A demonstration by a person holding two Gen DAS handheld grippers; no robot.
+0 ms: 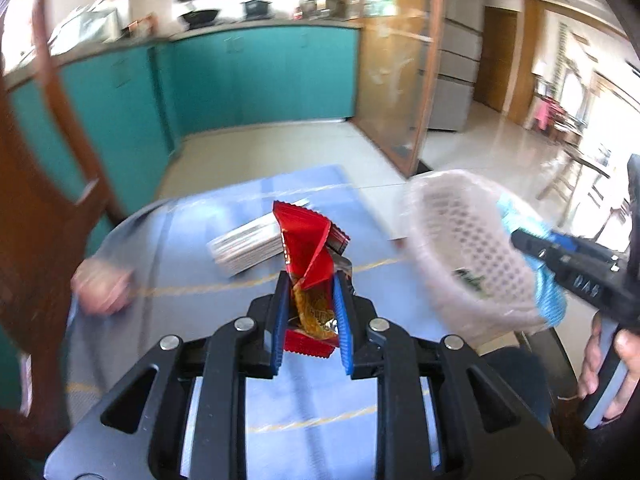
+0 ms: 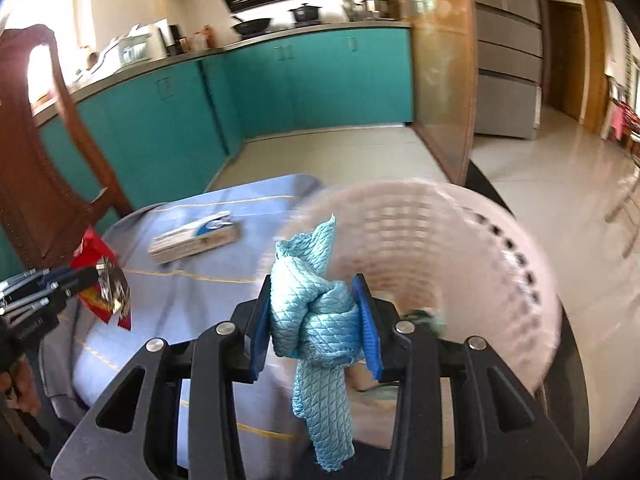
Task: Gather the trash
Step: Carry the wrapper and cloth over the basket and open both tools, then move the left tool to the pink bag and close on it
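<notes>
Wrapper [image 1: 306,240] and cloth [image 2: 320,312], each clamped in jaws above the worktop [image 1: 180,280].
Left gripper [image 1: 310,320] pinches the red wrapper, narrow jaws; behind lies a booklet [image 1: 248,246]. Right gripper [image 2: 316,320] grips the knotted blue cloth before a blurred white basket [image 2: 460,248].

One red snack wrapper [image 1: 305,240] is showing, at 12 o'clock from the left tongs [image 1: 310,320]. One light-blue quilted cloth [image 2: 316,312] is showing, knotted. One pale mesh basket [image 1: 468,248] is sitting at 3 o'clock on the table [image 1: 192,272]; what is lying inside it is too blurred to count. One flat printed box [image 2: 192,240] is lying at 12 o'clock. Two tongs are appearing in all, the right tongs [image 2: 316,320] included. One wooden chair [image 2: 44,152] is standing at 9 o'clock.
</notes>
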